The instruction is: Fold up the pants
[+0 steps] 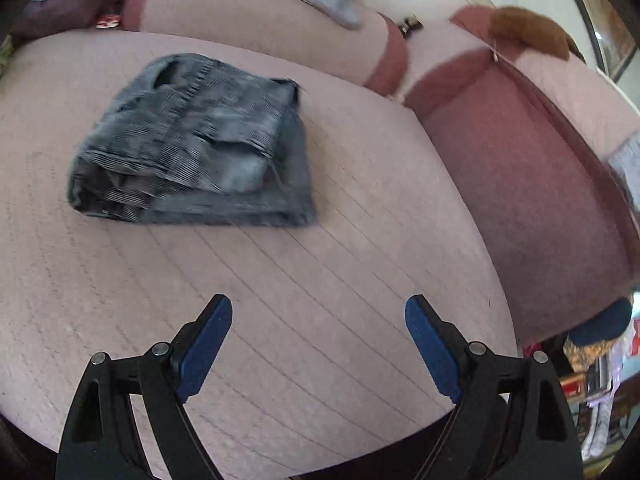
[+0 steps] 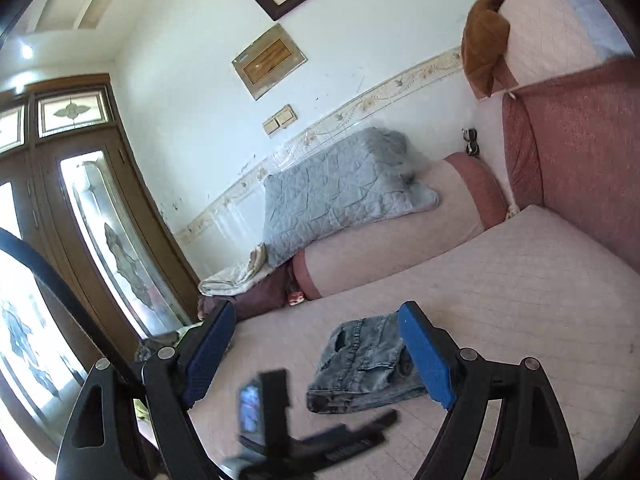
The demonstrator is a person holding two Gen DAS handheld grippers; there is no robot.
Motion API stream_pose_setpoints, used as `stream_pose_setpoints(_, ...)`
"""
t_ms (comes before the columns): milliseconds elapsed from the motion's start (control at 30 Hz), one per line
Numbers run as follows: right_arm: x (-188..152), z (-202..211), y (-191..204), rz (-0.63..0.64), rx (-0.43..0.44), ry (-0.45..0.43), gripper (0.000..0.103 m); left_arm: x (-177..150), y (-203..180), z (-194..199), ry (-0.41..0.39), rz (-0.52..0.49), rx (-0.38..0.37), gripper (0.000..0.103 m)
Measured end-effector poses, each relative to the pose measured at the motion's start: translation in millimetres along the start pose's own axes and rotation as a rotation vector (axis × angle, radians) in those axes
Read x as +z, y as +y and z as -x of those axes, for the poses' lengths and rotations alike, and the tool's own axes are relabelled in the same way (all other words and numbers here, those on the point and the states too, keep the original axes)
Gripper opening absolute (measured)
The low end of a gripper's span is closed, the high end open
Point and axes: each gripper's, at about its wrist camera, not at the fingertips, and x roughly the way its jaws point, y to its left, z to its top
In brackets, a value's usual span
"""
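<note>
The grey denim pants (image 1: 192,144) lie folded into a compact bundle on the pink quilted sofa seat (image 1: 280,300). My left gripper (image 1: 318,312) is open and empty, held above the seat, nearer than the pants and to their right. My right gripper (image 2: 316,316) is open and empty, raised higher and further back. In the right wrist view the folded pants (image 2: 360,364) lie below between my fingers, and the left gripper (image 2: 316,436) shows blurred in front of them.
A pink and maroon sofa backrest (image 1: 520,184) rises at the right. A grey quilted cushion (image 2: 340,188) leans on the bolster behind the seat. A brown cloth (image 2: 484,40) hangs on the sofa corner. A wooden glass door (image 2: 92,220) stands at the left.
</note>
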Motion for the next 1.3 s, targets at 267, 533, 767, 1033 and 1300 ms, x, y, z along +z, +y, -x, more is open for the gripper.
stream_pose_setpoints(267,-15,-29,-13,-0.162,0.07,0.023,0.089,-25,-24,-26,0.142,-0.039,-0.071,0.088)
stream_pose_setpoints(533,-15,-34,1,-0.103,0.039,0.034,0.091,-41,-22,-31,0.139,-0.042,-0.051,0.088)
stream_pose_setpoints(767,-20,-22,-4,-0.067,-0.034,0.065,0.093,-34,11,-12,0.067,-0.022,0.044,0.088)
stream_pose_setpoints(1033,-54,-35,-28,0.221,-0.458,0.256,0.093,-16,38,90,-0.368,-0.115,0.405,0.088)
stream_pose_setpoints(1300,-84,-79,-37,0.216,-0.407,0.438,0.093,-19,35,149,-0.625,-0.131,0.548,0.103)
